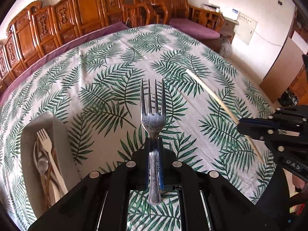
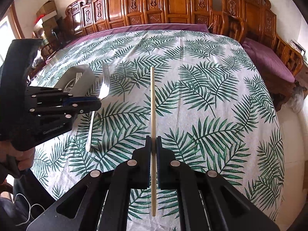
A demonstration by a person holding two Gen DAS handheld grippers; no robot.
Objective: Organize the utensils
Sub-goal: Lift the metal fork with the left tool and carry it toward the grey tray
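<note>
1. Closest to your left lens, your black left gripper (image 1: 154, 142) is clamped on a silver metal fork (image 1: 153, 115): the handle runs back between the pads, and the four tines stick out ahead of the fingertips, up off the palm-leaf printed tablecloth (image 1: 107, 73).
2. Over on your right, your black right gripper (image 2: 153, 140) is pinched tight on a slim pale wooden chopstick (image 2: 152, 104). It's gripped partway along, the long end pointing forward, the short end trailing back under the camera.
3. The chopstick's clear of the cloth too.
4. Your grey open-topped utensil holder (image 1: 28, 154) sits on the cloth to the left of the fork, near but not touching.
5. Inside it you've got a white plastic fork (image 1: 46, 140), and other utensils I can't make out.
6. From the right camera, the fork shows as a bright glare beside the holder.
</note>
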